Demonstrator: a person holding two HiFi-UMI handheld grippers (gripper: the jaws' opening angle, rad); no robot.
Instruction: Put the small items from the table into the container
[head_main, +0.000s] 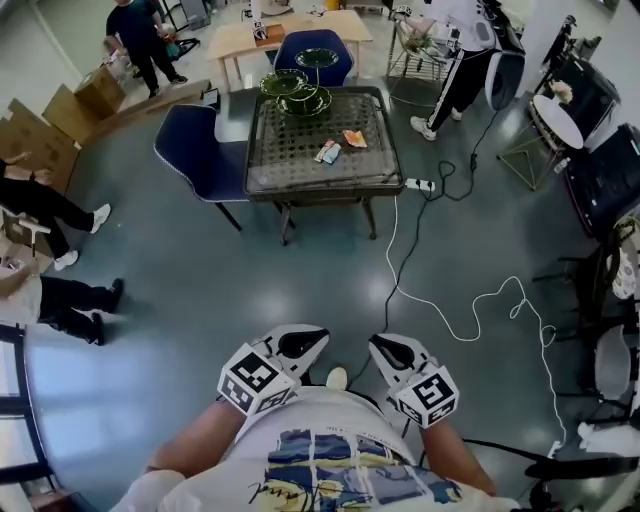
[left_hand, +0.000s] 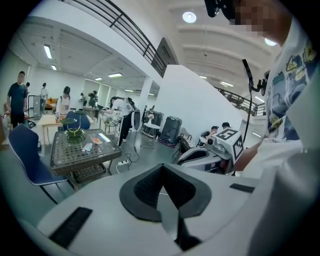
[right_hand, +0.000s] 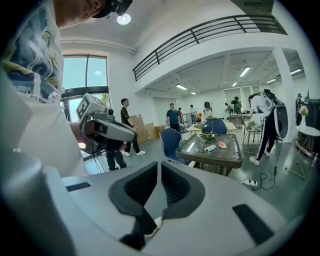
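Near the person's torso, at the near edge of the head view, the left gripper (head_main: 322, 335) & right gripper (head_main: 374, 341) sit side by side. Tips point toward the far desk (head_main: 322, 186), marker cubes toward the body. Left gripper: jaws closed together, nothing btwn them. Right gripper: jaws pressed together too, empty. Both are well apart from the desk, w/ grey floor (head_main: 250, 270) btwn.

The desk is dark w/ a mesh top and stands at far centre. The green container (head_main: 304, 100) sits at its far edge. Two small items lie on the top, right of centre & nearer than the container: a light packet (head_main: 328, 152) & an orange packet (head_main: 354, 138), close together. Can't tell what's inside the container.

A blue chair (head_main: 200, 155) stands at the desk's left and a second chair (head_main: 313, 52) at its far side. A power strip (head_main: 418, 184) lies on the floor just right of the desk. A white cable (head_main: 440, 310) runs from there toward near right. People (head_main: 140, 40) stand at far left & far right, w/ legs showing at the left edge.
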